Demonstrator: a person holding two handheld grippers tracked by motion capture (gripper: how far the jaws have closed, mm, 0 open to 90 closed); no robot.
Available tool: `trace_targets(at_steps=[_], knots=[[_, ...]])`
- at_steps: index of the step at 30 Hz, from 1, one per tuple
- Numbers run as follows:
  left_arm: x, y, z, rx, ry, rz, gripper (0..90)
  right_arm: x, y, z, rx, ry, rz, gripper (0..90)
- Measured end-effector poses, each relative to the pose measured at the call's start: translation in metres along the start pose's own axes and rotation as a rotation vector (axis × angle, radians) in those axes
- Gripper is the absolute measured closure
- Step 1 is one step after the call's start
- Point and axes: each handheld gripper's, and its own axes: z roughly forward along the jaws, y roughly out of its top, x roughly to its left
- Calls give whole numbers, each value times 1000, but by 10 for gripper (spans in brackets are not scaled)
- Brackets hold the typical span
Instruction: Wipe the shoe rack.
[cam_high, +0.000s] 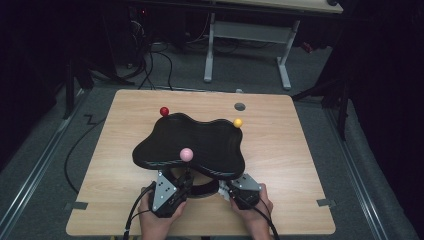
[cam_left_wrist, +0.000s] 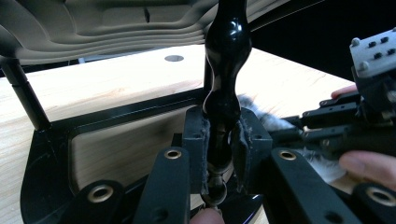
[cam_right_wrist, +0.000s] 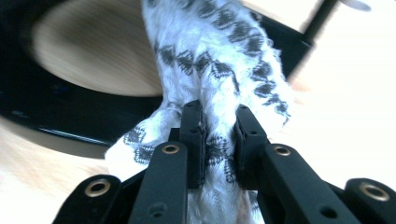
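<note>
At the near edge of the desk (cam_high: 280, 150), the left claw (cam_left_wrist: 223, 154) clamps a glossy black post (cam_left_wrist: 226, 70) of the tray stand (cam_high: 190, 145), apparently steadying it, while the right claw (cam_right_wrist: 219, 140) pinches a patterned cloth (cam_right_wrist: 219, 60) beside its base, likely for wiping.

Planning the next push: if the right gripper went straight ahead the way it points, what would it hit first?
Likely the black base frame of the stand, just beyond the patterned cloth clamped in the right gripper jaws; depth is unclear.

1 black wavy tray stand (cam_high: 200, 137), 3 ball knobs: red (cam_high: 164, 111), yellow (cam_high: 238, 122), pink (cam_high: 186, 154), 1 patterned cloth (cam_right_wrist: 219, 79), 2 tongs (cam_high: 176, 189) (cam_high: 234, 192)
</note>
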Motion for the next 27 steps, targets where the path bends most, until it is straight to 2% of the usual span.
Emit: trace_targets(at_steps=[2,4,5,6,7,9,10,12,14,16,17,19,24,25,26,27], knots=[[-1,0,0,-5,5,0,764,-3,-2,0,11,1,31,777],[-1,0,1,-5,6,0,764,1,-2,-1,14,-4,37,778],[-1,0,1,-6,7,0,764,6,-1,-2,15,-8,24,780],[-1,0,1,-6,7,-1,765,17,2,-4,8,15,-4,778],[-1,0,1,-5,7,0,765,17,2,-4,8,15,-4,778],[-1,0,1,-5,7,-1,765,29,6,-5,4,55,-26,780],[-1,0,1,-4,9,-2,764,40,10,-6,-1,81,-42,779],[-2,0,1,-4,8,-4,764,44,12,-6,0,96,-43,778],[-5,0,2,-3,6,5,765,64,19,-5,-8,174,-98,771],[-5,0,2,-3,9,5,766,68,19,-6,-11,176,-108,771],[-5,-1,2,-4,8,6,766,69,19,-5,-15,167,-129,771],[-5,-1,2,-4,7,5,767,61,17,-4,-17,182,-108,770],[-4,-1,2,-4,5,8,767,30,10,0,-6,89,-65,776],[-4,-1,2,-4,5,8,767,30,10,0,-6,89,-65,776],[-5,-1,2,-4,4,8,767,13,6,3,-5,67,-17,775],[-4,-1,2,-4,3,9,767,9,6,3,1,60,7,775]])
